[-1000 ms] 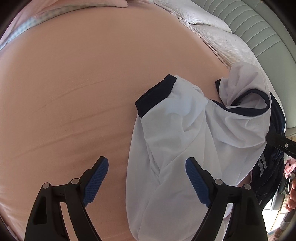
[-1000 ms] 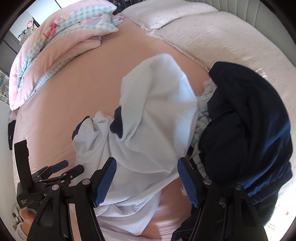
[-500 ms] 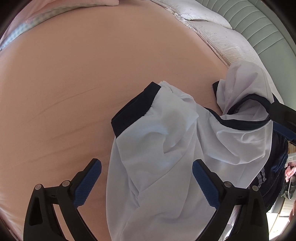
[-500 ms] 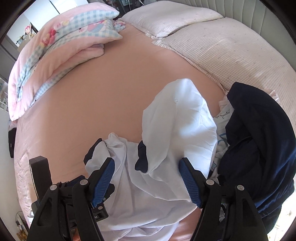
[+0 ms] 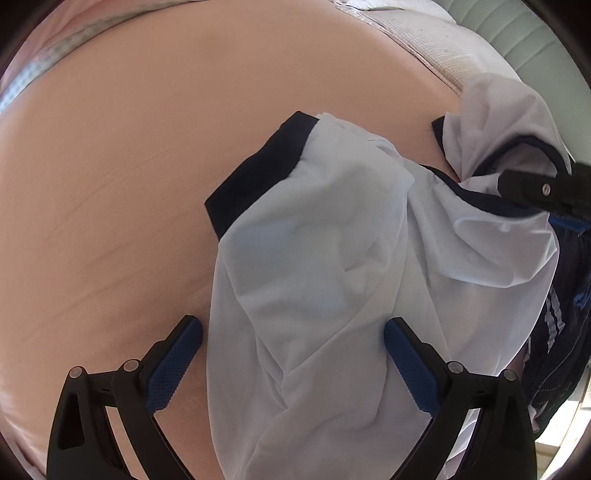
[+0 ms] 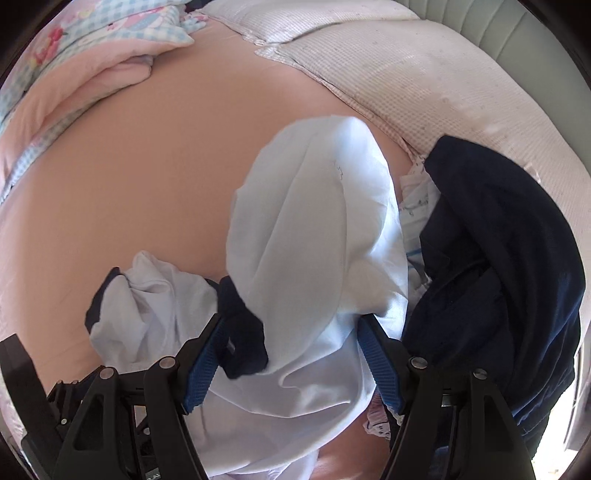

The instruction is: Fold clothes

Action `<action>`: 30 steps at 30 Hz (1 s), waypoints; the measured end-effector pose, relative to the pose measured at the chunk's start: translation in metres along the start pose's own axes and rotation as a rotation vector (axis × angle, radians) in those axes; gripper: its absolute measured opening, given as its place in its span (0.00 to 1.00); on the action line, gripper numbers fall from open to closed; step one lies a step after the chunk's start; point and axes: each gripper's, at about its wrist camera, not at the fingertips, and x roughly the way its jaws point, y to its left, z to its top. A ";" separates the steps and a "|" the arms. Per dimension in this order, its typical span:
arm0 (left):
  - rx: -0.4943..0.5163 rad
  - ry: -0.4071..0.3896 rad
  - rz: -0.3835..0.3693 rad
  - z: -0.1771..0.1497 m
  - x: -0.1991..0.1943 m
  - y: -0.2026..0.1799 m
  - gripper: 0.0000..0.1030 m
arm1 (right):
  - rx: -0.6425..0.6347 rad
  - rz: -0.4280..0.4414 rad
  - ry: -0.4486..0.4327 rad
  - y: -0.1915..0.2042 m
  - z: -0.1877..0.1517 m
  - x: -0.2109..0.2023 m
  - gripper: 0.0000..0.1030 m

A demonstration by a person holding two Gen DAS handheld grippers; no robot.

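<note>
A crumpled white shirt (image 5: 332, 258) with navy trim lies on the pink bedsheet (image 5: 110, 184). Its navy-cuffed sleeve (image 5: 255, 173) points up-left. My left gripper (image 5: 291, 323) hangs open just over the shirt's lower part, with the cloth spread under and between the wide-apart fingers. In the right wrist view the same shirt (image 6: 314, 221) bulges up. My right gripper (image 6: 291, 325) stands open around that fold, and a navy cuff (image 6: 240, 332) lies over the left pad. The pads are not squeezing the cloth. The right gripper's black body (image 5: 535, 188) shows at the right edge of the left wrist view.
A dark navy garment (image 6: 498, 258) is heaped right of the shirt, with a printed white cloth (image 6: 417, 206) tucked beside it. Pillows (image 6: 406, 74) and a green headboard (image 6: 517, 29) lie beyond. A folded pink checked quilt (image 6: 92, 55) sits at the far left.
Both grippers have come down closer to the shirt. The left jaws have widened. The right gripper has shifted so the navy cuff now sits at its left pad.
</note>
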 end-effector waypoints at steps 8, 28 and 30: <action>0.016 -0.007 0.069 -0.004 0.003 -0.005 0.98 | 0.276 0.274 0.158 -0.054 -0.008 0.046 0.70; -0.172 0.000 -0.275 0.011 -0.004 0.029 0.34 | 0.292 0.386 0.060 -0.067 -0.029 0.042 0.38; -0.173 0.008 -0.281 0.016 -0.001 0.025 0.34 | 0.285 0.407 0.063 -0.072 -0.029 0.045 0.38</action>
